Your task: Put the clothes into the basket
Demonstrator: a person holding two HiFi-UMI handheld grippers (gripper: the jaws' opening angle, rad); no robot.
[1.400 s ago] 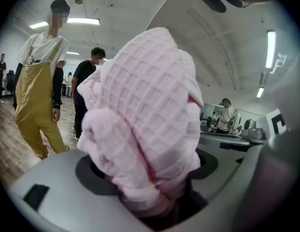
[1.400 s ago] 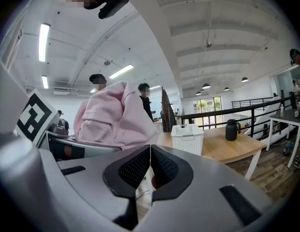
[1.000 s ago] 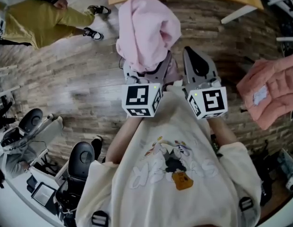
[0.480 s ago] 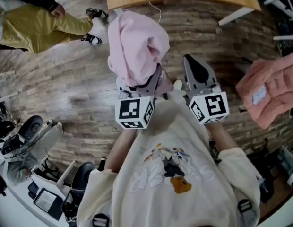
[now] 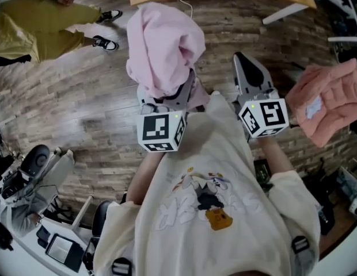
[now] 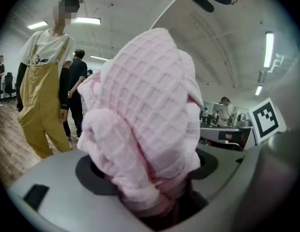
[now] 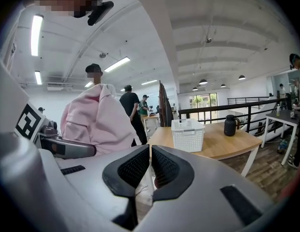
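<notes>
A: Carry step: left gripper [image 6: 150, 187] clamps pink waffle-knit garment [image 6: 145, 105], well short of white plastic lattice basket [image 7: 187, 134]; right gripper [image 7: 150, 166] closed, empty.
B: Next: reach basket on wooden table [image 7: 227, 146], release above it.

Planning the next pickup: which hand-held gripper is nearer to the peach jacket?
Right. The right hand-held gripper sits beside the peach jacket; the left hand-held gripper, gripping a pink garment, is farther off.

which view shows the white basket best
The right gripper view: the white basket stands whole and unobstructed on the wooden table. The head view shows only the table's near edge, no basket. The left gripper view is filled by the pink garment and shows no basket.
</notes>
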